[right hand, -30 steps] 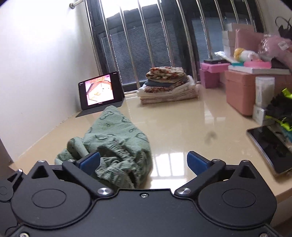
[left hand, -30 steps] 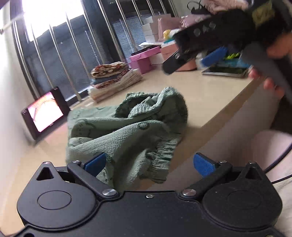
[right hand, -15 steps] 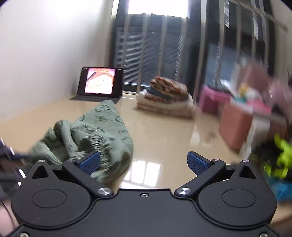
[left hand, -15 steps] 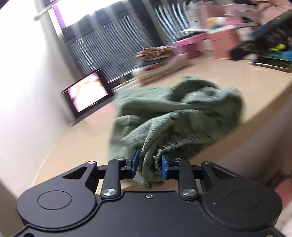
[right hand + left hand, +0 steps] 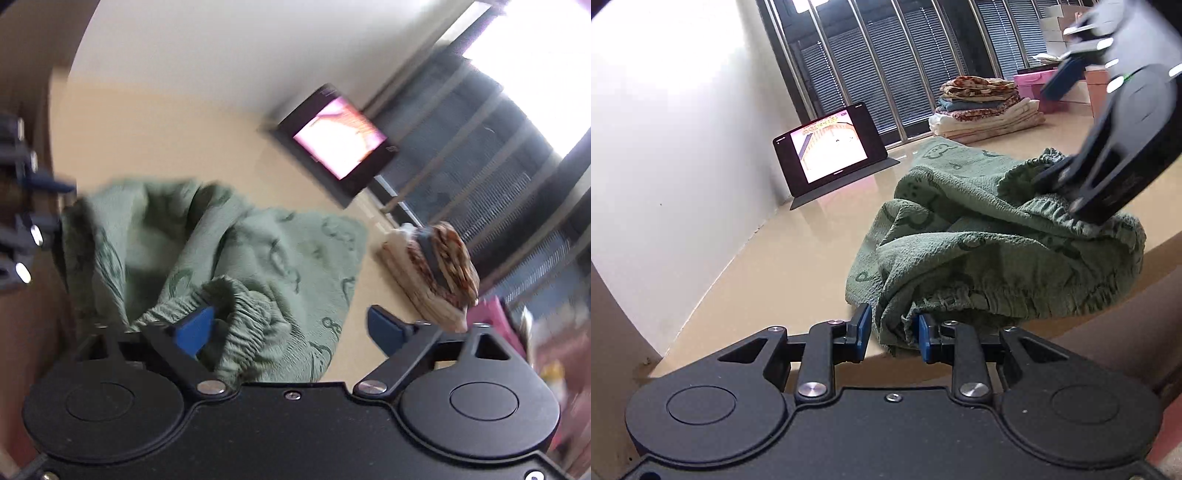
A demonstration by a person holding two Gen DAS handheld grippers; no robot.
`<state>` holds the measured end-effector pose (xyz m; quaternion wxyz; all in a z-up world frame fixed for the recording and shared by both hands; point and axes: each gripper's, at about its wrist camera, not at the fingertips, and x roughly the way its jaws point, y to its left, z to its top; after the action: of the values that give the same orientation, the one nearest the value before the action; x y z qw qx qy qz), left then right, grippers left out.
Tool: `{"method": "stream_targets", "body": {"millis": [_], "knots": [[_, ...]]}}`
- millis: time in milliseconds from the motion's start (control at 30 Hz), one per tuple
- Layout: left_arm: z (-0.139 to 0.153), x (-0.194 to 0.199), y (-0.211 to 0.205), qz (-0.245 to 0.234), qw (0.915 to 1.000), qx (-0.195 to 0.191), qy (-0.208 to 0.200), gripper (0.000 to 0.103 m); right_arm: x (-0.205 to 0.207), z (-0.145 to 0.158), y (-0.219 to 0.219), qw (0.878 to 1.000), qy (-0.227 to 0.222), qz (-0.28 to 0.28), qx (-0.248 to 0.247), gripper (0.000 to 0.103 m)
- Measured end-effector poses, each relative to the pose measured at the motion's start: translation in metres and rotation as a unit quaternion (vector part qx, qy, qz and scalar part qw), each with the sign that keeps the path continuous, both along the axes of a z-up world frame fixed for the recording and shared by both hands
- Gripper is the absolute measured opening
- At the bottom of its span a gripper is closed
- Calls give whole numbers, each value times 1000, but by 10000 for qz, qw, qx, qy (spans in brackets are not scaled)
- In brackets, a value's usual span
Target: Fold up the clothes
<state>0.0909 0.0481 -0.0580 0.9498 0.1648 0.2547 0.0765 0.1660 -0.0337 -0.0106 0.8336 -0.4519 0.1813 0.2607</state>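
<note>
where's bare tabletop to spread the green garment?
Bare table lies left of the green garment, bordered by the white wall and the tablet. A narrower strip separates the garment from the folded stack. The pink boxes crowd the far right.

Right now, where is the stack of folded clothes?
Left wrist view: the stack of folded clothes sits upper right by the barred window, beyond the crumpled green garment.

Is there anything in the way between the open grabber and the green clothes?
No, nothing visible. The right gripper is open and already at the green garment: its elastic hem bunches up between the spread fingers. The left gripper is shut on another bit of the hem. The tablet and folded stack sit farther back.
</note>
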Motion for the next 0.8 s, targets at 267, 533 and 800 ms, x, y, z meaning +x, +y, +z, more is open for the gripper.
{"method": "stream_targets", "body": {"millis": [267, 533, 800], "knots": [[-3, 3, -2, -70, 9999, 69, 63, 21, 32, -4, 14, 9981, 485, 289, -256, 4], [11, 11, 7, -52, 9997, -226, -39, 20, 61, 44, -158, 8914, 1419, -1829, 3896, 5], [7, 14, 0, -12, 9999, -91, 102, 24, 8, -31, -197, 8773, 2159, -2590, 3416, 18]]}}
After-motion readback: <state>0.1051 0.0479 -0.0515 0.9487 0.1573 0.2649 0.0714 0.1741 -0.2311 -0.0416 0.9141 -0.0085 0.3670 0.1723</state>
